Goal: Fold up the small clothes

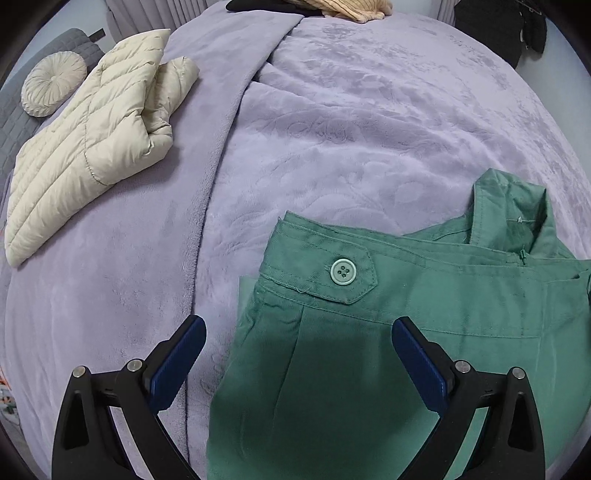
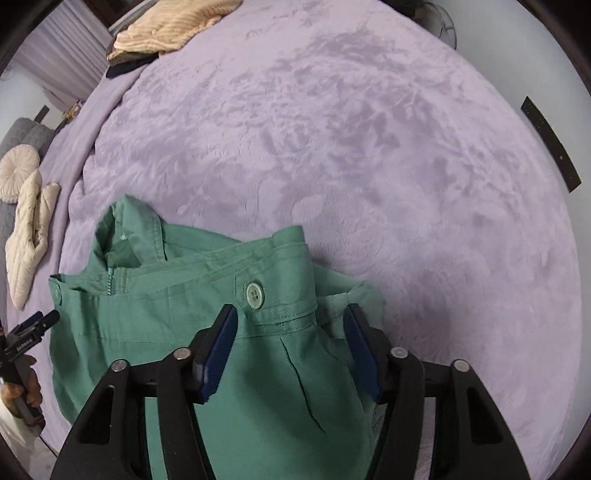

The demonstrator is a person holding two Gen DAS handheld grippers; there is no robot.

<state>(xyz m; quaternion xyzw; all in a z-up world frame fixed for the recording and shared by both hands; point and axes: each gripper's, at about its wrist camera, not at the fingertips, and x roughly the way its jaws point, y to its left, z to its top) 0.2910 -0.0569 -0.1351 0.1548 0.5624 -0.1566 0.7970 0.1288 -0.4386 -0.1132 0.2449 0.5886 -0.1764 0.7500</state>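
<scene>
Now: green trousers (image 1: 369, 387) lie flat on the bed (image 1: 332, 147), not yet folded.
Left claw (image 1: 299, 332): spread, above the waist's edge.
Right claw (image 2: 291, 325): spread, waistband (image 2: 184, 280) between its pads, beside a button (image 2: 254, 294).
Advice: pinch both waist corners evenly; keep the pleats smooth.

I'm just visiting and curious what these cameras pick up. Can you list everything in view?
Trousers: one, green, near edge of the bed, under both grippers.
Buttons: two, pale green, on the waistband.
Blanket: one, lilac, covering the bed.
Quilted jacket: one, cream, folded, left side.
Round cushion: one, cream, beyond the jacket.
Knitted garment: one, tan, far edge.
Dark garment: one, black, under the knit.
Left gripper: black, blue pads, open.
Right gripper: same, open, waistband between the pads.
Hand: one, holding the left gripper.
</scene>
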